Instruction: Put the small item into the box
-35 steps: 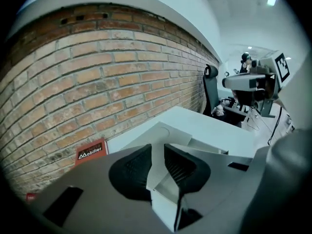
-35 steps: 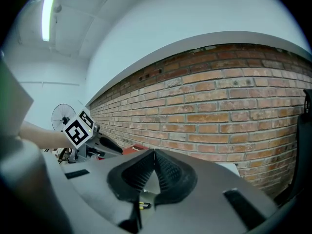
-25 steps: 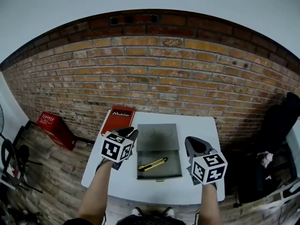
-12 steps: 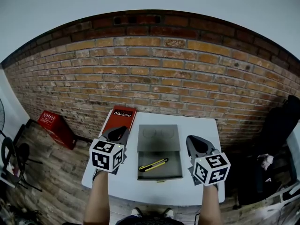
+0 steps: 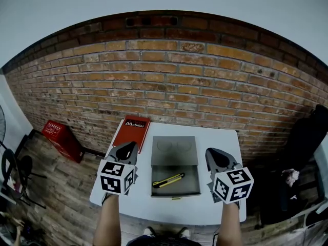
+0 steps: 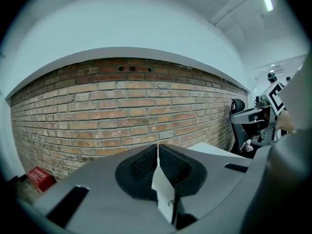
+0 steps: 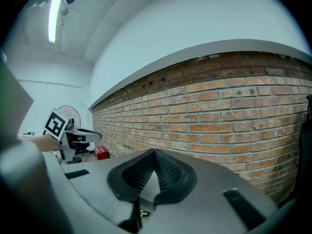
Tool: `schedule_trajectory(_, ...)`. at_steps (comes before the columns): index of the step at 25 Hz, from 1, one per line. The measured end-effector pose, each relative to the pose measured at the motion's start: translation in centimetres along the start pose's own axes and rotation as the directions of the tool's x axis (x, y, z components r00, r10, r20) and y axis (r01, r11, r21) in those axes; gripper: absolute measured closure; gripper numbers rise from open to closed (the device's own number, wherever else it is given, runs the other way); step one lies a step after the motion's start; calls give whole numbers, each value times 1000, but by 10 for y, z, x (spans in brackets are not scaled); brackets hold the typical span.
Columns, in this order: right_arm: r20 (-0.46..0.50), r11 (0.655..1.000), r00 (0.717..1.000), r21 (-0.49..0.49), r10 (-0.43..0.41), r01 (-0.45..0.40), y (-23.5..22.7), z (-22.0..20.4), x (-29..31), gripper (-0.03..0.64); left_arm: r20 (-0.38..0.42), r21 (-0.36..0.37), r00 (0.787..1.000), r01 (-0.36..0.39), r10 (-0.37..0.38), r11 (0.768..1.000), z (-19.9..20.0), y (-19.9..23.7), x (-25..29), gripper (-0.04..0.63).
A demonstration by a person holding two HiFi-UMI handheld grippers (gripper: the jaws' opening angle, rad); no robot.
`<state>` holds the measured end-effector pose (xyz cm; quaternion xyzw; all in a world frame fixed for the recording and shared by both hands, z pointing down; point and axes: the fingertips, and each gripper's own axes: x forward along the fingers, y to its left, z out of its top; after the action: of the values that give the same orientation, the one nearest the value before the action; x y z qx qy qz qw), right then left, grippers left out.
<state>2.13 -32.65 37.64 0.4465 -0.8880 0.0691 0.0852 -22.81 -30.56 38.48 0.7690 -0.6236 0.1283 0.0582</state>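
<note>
A yellow utility knife [image 5: 167,180] lies slantwise inside the open grey box [image 5: 175,192] at the middle of the white table [image 5: 169,209]. The box's lid [image 5: 174,148] stands open on the wall side. My left gripper [image 5: 126,147] hovers left of the box; its jaws have just been closing and now meet at the tips [image 6: 158,146] with nothing between them. My right gripper [image 5: 216,154] is to the right of the box. Its jaws also touch at the tips [image 7: 155,152] and hold nothing. Both point toward the brick wall.
A red catalogue [image 5: 131,131] lies on the table's far left corner. A brick wall [image 5: 169,86] runs close behind the table. A red crate [image 5: 57,137] sits on the wooden floor at left. Dark chairs and bags [image 5: 302,147] stand at right.
My left gripper has drawn away from the box's left edge toward the table's left side, and its jaws have come together. The knife stays in the box. The right gripper has not moved.
</note>
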Motion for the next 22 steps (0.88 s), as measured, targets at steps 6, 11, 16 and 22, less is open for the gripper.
schedule_trajectory(6,11,1000,1000,3,-2,2,-2,2,0,597,8,29,1000,-11,11,1000,1,-2,0,561)
schedule_trajectory(11,11,1000,1000,3,-3,3,-2,2,-1,597,3,31,1000,-10,10,999,1,-4,1,561)
schedule_trajectory(16,9,1000,1000,2,-5,5,-2,2,-1,597,4,32,1000,-5,5,999,2,-7,3,561)
schedule_trajectory(22,7,1000,1000,0,-2,2,-2,1,0,597,7,34,1000,1,-2,999,2,-10,5,561)
